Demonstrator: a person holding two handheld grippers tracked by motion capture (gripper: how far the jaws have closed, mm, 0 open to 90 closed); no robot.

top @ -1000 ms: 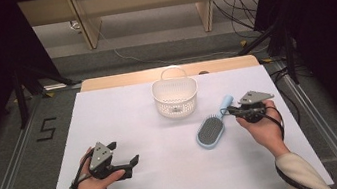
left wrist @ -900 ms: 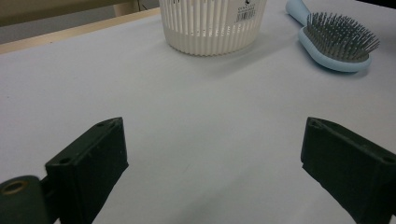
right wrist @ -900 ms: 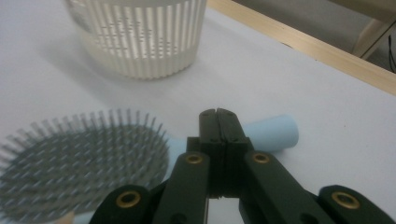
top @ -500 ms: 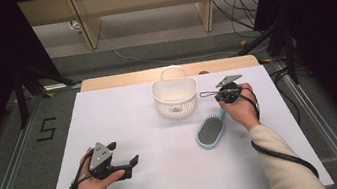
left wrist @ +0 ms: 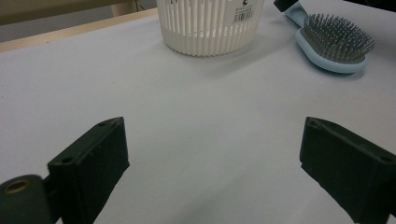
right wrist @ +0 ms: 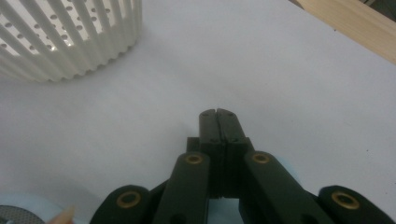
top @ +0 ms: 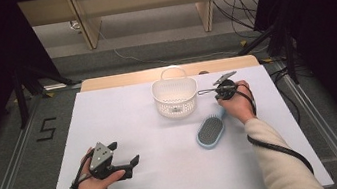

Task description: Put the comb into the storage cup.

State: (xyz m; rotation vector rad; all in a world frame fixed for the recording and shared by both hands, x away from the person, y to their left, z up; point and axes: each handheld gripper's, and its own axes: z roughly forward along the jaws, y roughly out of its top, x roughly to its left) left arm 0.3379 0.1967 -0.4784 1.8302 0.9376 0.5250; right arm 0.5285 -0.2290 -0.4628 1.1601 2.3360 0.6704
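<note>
A white slatted basket stands at the middle back of the table, empty as far as I can see. A light blue hairbrush lies bristles up in front of it and to its right. My right gripper is shut with nothing between its jaws, its tip just right of the basket; the hand holding it is over the brush handle. Near the front left my left gripper rests wide open and empty on the table, looking toward the basket and the brush.
A white sheet covers the table, and a wooden strip runs along its far edge. Black stands and cables sit on the floor beyond and to the right. Bare surface lies between the two grippers.
My right hand has moved left and away from me, from beside the brush handle to beside the basket. The jaws stayed shut. The left hand and the brush have not moved.
</note>
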